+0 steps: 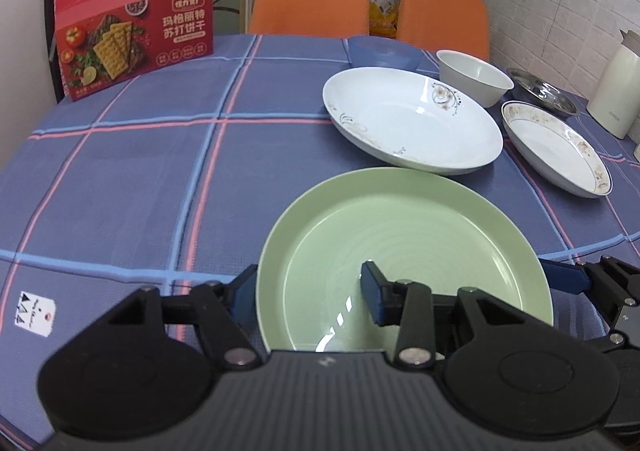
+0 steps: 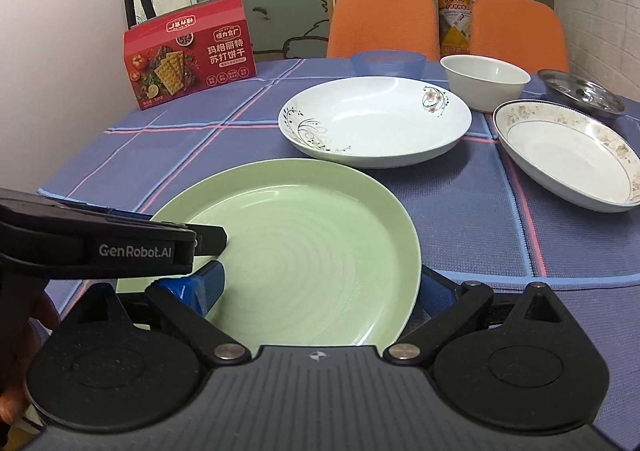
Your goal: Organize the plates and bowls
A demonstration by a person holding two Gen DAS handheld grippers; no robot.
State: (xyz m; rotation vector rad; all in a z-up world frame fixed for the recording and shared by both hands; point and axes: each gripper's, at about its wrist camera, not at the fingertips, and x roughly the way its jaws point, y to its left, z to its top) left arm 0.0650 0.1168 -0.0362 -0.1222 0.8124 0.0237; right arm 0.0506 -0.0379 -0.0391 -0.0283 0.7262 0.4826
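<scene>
Straddling the green plate (image 1: 404,251) at its 9 and 3 o'clock rims, left gripper (image 1: 310,293) and right gripper (image 2: 320,287) each stand open, one pad inside, one outside; the floral plate (image 2: 376,121) lies at 12 o'clock on the checked tablecloth (image 1: 120,171).

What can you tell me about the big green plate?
The green plate is round, pale green and glossy, with a raised rim and faint rings in its middle. It looks like ceramic or plastic, empty and clean. It lies flat on the checked blue tablecloth near the table's front edge. The left tool straddles its left rim and the right tool its right rim. The flowered white plate sits just behind it.
</scene>
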